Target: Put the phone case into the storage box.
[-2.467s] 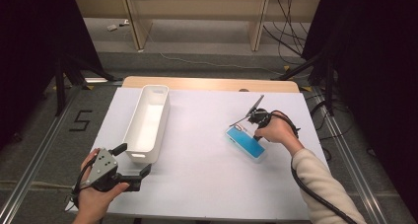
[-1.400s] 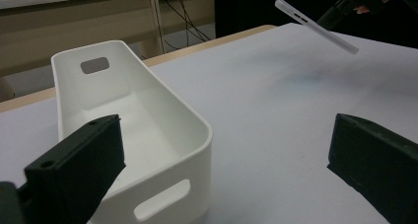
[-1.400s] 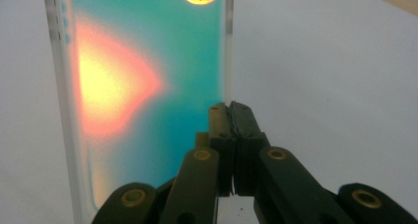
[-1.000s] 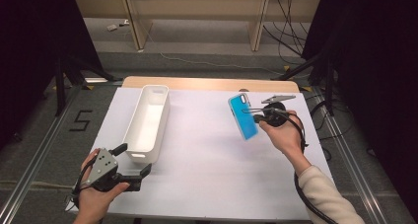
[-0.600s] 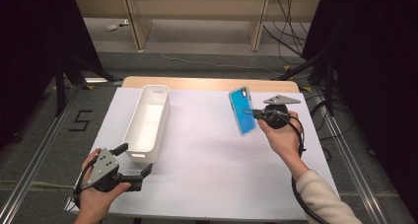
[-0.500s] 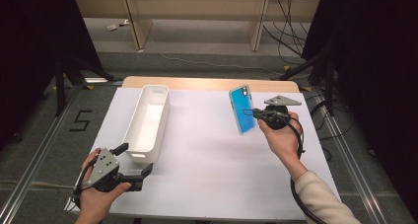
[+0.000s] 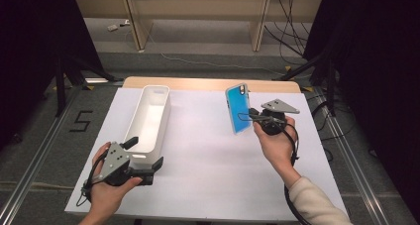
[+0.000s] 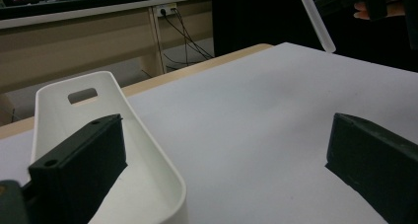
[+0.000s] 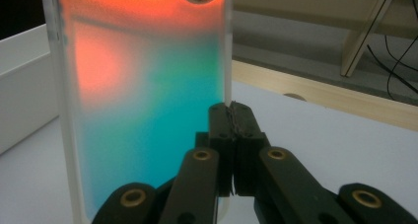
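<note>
my right gripper (image 7: 249, 117) has its fingers clamped on the phone case (image 7: 237, 108), upright above the counter (image 7: 208, 155). my left gripper (image 7: 144, 156) fingers wide, straddling the white bin (image 7: 151, 117) corner.

You have a translucent blue-to-orange plastic phone case (image 7: 238, 108) held upright, right of centre in the high view, clear of the table. Its camera cutout faces up.

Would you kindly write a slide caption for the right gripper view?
The right claw, shut on the edge of a translucent orange-to-teal phone case, holds it upright above the white table.
</note>
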The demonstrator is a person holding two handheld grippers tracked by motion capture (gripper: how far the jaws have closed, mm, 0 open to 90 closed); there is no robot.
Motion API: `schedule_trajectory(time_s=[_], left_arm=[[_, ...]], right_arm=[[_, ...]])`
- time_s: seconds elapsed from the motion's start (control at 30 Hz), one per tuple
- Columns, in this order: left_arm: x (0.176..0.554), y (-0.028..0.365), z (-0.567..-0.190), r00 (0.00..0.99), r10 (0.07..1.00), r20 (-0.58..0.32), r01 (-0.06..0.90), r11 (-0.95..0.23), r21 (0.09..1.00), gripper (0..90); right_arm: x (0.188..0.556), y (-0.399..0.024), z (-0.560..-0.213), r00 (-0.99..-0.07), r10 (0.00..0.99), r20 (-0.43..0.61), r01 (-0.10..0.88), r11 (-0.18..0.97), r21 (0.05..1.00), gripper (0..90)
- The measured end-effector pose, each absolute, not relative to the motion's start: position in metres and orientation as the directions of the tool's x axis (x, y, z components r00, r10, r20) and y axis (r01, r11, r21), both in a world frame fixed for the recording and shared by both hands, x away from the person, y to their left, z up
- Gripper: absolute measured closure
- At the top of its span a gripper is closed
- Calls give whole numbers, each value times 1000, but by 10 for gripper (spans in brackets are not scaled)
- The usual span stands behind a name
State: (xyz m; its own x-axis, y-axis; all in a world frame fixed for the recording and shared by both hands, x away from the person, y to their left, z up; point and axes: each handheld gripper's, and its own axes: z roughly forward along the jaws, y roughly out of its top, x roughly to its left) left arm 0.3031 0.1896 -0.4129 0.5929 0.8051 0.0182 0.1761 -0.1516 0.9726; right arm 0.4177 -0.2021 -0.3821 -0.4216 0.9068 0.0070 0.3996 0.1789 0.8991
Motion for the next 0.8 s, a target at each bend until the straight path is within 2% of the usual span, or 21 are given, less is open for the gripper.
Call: schedule_trajectory(time_s=[0.57, 0.8], left_arm=[[342, 125, -381, 632, 774, 44, 105, -142, 984, 42], [353, 105, -378, 621, 782, 49, 116, -154, 981, 109]], right_arm=[[413, -194, -377, -387, 922, 13, 355, 136, 925, 896], [414, -187, -377, -384, 923, 22, 347, 122, 930, 895]])
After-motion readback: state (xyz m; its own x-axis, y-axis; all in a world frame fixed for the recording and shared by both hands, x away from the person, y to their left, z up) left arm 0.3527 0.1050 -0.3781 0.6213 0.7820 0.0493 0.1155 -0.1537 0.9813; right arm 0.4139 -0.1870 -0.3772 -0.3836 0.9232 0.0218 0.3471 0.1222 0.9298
